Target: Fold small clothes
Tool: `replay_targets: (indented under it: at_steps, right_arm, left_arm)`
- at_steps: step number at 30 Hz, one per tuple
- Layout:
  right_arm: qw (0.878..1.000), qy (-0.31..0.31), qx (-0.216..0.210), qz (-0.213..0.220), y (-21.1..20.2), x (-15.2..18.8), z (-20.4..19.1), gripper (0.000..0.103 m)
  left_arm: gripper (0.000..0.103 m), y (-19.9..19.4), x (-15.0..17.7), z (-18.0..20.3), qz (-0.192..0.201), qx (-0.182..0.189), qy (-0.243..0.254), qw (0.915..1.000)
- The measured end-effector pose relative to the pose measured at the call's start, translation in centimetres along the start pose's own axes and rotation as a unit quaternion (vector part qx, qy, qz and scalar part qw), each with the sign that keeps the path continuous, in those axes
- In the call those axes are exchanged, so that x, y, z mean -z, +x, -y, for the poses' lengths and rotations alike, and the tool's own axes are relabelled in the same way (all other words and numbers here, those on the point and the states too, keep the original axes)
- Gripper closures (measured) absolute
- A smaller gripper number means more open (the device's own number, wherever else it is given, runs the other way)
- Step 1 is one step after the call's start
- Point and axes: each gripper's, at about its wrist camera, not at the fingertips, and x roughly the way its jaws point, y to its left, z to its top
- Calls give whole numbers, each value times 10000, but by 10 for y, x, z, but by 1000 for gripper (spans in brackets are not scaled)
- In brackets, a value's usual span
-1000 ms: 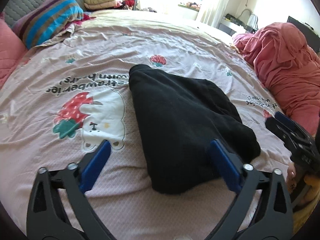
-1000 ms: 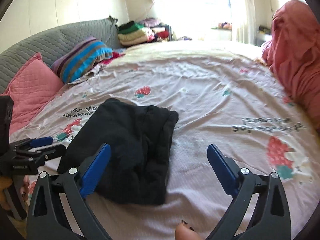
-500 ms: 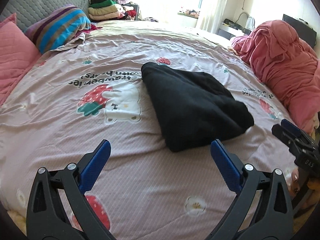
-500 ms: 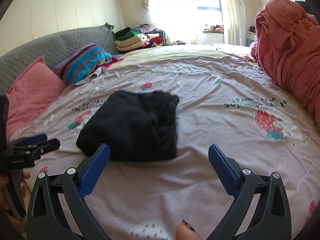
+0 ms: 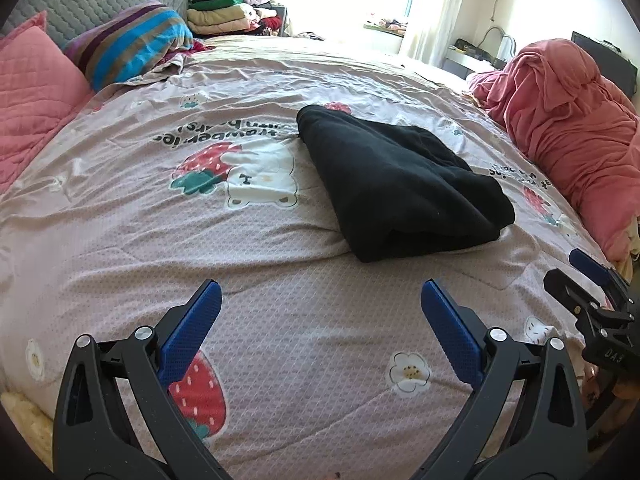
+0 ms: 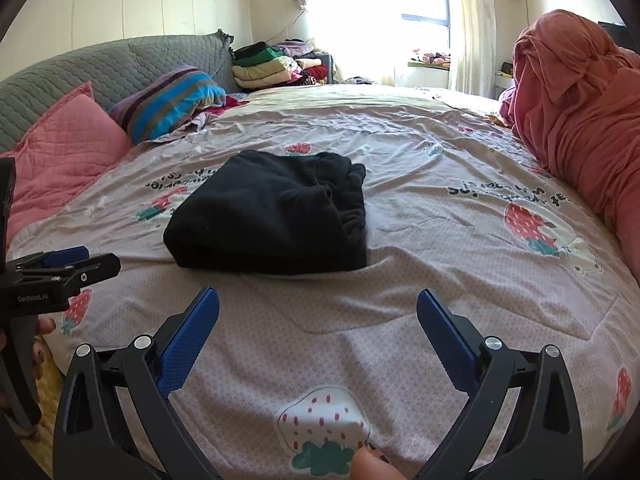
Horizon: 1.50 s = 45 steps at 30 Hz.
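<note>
A black garment (image 5: pixel 396 184) (image 6: pixel 276 212) lies folded in a thick bundle on the pink strawberry-print bedspread (image 5: pixel 260 264) (image 6: pixel 420 248). My left gripper (image 5: pixel 320 300) is open and empty, held back over the bedspread short of the garment's near edge. My right gripper (image 6: pixel 318 306) is open too, with nothing between its blue pads, and also stands short of the bundle. In the right wrist view the left gripper (image 6: pixel 68 260) shows at the left edge, held by a hand. The left wrist view catches the right gripper (image 5: pixel 592 280) at its right edge.
A heap of red-pink bedding (image 5: pixel 568 120) (image 6: pixel 580 100) lies along the right side. A pink cushion (image 5: pixel 32 92) and a striped pillow (image 5: pixel 132 44) rest against the grey headboard (image 6: pixel 112 64). Folded clothes (image 6: pixel 268 64) are stacked at the back.
Both grippers have drawn back from the black garment, which now lies farther away on the bed. Both stay open and empty.
</note>
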Motion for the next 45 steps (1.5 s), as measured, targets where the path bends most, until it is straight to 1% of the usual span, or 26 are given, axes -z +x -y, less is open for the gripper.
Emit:
replay_targets:
  at_steps: [4,10,13,18,22,31,45]
  right_arm:
    - [9999,65,-13,-105,3,2,-1,5]
    - [9999,98,24,-119,4,2,-1,5]
    - [9998,102,46,-142,3,2,-1,5]
    - [9998,120,38,-173,3,3,1,5]
    - [9998,126,30,-174,3,3,1,5]
    - [9998,94,64,-191,2,5,-3,5]
    - [9997,130,125,-192,-2,6,2,5]
  left_arm:
    - [9,-1,2,-2,-7,2,-16,10000]
    - [9,-1,3,-4,-31,-31,-45,10000]
    - [9,-1,3,-3,-50,-131,-22,9999]
    - [9,-1,4,-2,-65,-163,-26,9998]
    - [9,0,4,-3,-84,-256,-33,9996]
    - [9,-3,3,-5,-50,-187,-89,9998]
    - [9,-5,5,-2,-112,-234,-17,9997]
